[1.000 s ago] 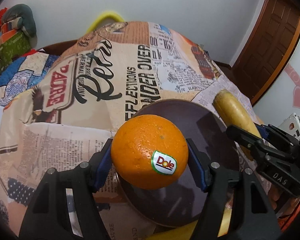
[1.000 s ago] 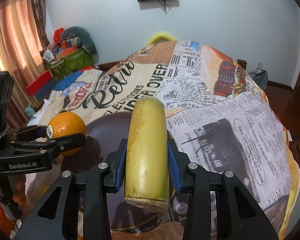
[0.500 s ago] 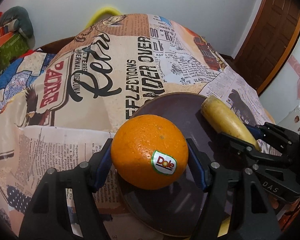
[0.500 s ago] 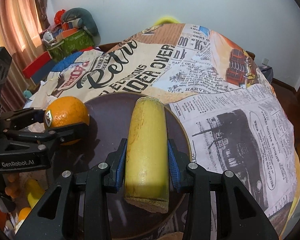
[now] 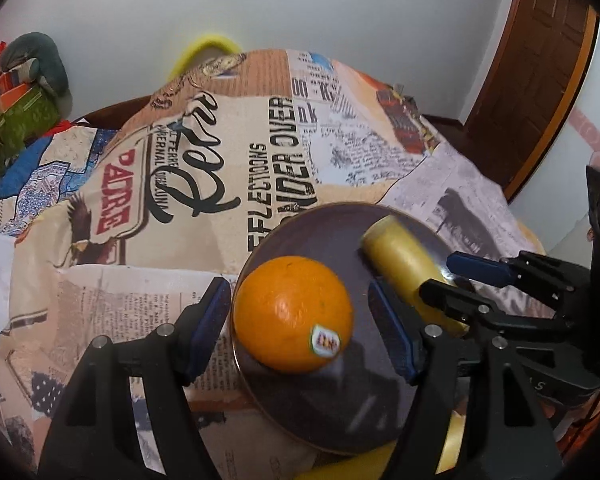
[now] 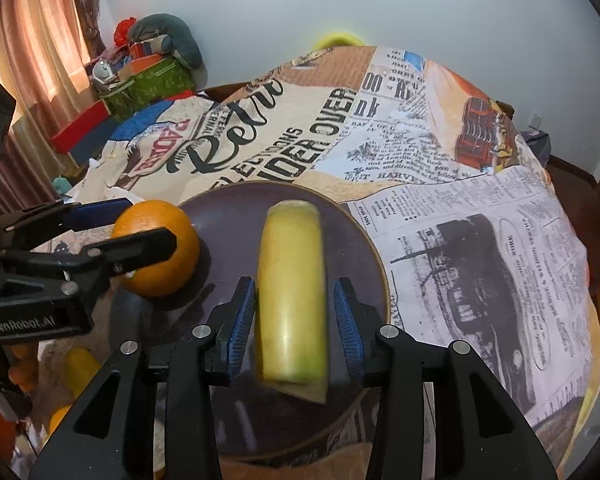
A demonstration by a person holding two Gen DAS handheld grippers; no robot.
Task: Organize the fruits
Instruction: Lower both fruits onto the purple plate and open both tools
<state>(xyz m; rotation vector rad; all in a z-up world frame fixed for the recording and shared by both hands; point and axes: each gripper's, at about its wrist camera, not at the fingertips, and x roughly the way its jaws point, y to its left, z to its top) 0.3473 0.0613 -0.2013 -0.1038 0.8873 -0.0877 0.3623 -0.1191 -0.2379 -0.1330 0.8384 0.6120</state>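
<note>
A dark brown round plate (image 5: 332, 224) (image 6: 228, 208) sits on the newspaper-print cloth. An orange (image 5: 294, 314) (image 6: 158, 248) with a sticker rests on the plate's left part. My left gripper (image 5: 302, 320) (image 6: 136, 224) is open, its blue pads apart from the orange on both sides. A yellow banana piece (image 6: 292, 292) (image 5: 404, 260) lies on the plate's right part. My right gripper (image 6: 294, 320) (image 5: 452, 276) is open, with gaps between its pads and the banana.
The cloth-covered table (image 6: 480, 200) stretches beyond and right of the plate. More yellow and orange fruit (image 6: 76, 364) lies low at the left. A pile of boxes and cloth (image 6: 148, 64) stands at the back left. A wooden door (image 5: 532, 60) is at the right.
Both grippers lowered their fruit onto the plate and opened. The orange and banana piece now rest on the plate, free of the pads.
</note>
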